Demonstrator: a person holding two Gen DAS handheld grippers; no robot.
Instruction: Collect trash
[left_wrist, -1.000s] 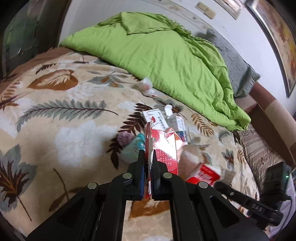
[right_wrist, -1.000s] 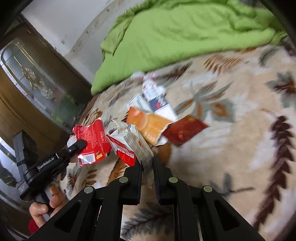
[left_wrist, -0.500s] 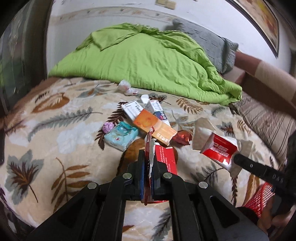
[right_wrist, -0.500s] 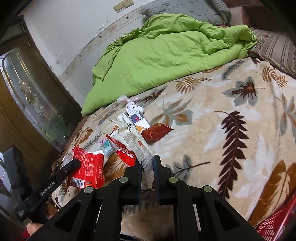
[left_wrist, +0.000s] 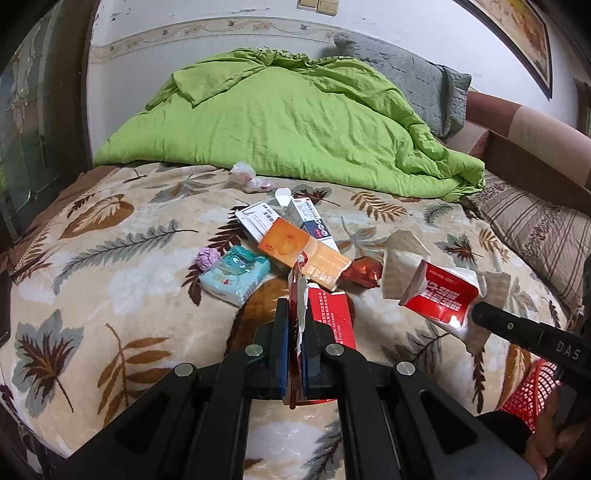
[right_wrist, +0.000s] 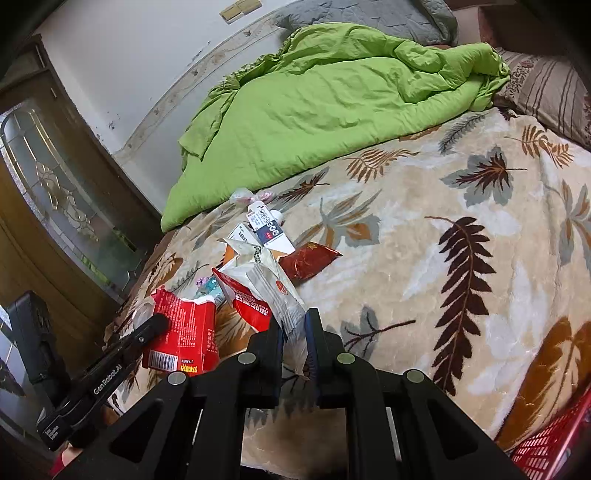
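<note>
The left gripper (left_wrist: 291, 345) is clenched on a torn red box (left_wrist: 325, 317). The right gripper (right_wrist: 294, 334) is clenched on a white-and-red wrapper (right_wrist: 266, 291). The red basket (right_wrist: 554, 439) sits at five o'clock of the right fingers, nearer that hand.

Both wrist cameras look forward and down along their black fingers, low over a leaf-patterned beige blanket (left_wrist: 92, 266) toward a rumpled lime-green duvet (left_wrist: 295, 125). The left view faces it squarely, the right from further right; both share the litter pile (right_wrist: 266, 236).
</note>
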